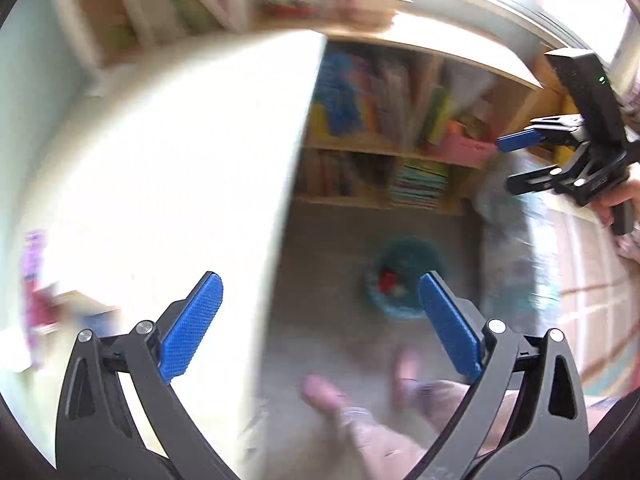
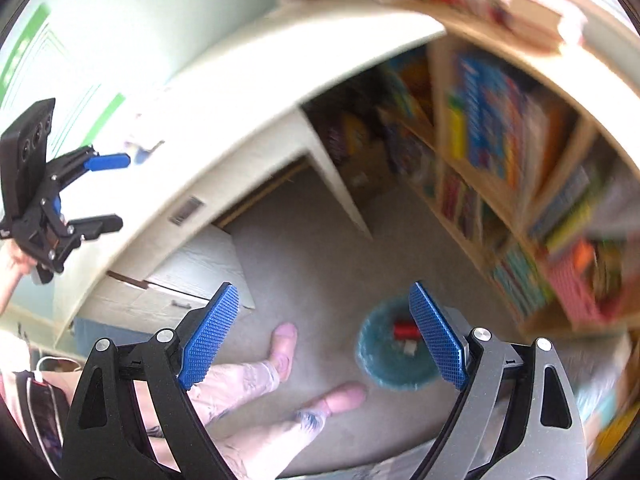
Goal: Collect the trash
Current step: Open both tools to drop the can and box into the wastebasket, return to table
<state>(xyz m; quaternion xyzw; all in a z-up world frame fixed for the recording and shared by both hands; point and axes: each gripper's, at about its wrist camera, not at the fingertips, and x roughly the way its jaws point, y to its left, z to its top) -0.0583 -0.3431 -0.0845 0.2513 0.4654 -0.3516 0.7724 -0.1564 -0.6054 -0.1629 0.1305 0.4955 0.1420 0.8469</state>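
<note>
A round teal bin (image 1: 404,280) stands on the grey carpet; it also shows in the right wrist view (image 2: 384,356). A red piece of trash (image 2: 404,330) and a small white piece lie inside it. My left gripper (image 1: 320,328) is open and empty, held high over the edge of the white desk (image 1: 180,180). My right gripper (image 2: 324,336) is open and empty, held high above the floor with the bin beyond its right finger. Each gripper shows in the other's view, the right one (image 1: 516,164) and the left one (image 2: 108,192), both with jaws apart. Both views are blurred.
A wooden bookshelf (image 2: 500,152) full of books and boxes runs along the right. The desk's drawers (image 2: 188,280) sit to the left. The person's bare feet (image 2: 288,344) rest on the carpet near the bin. A grey beanbag-like shape (image 1: 508,232) lies beside the shelf.
</note>
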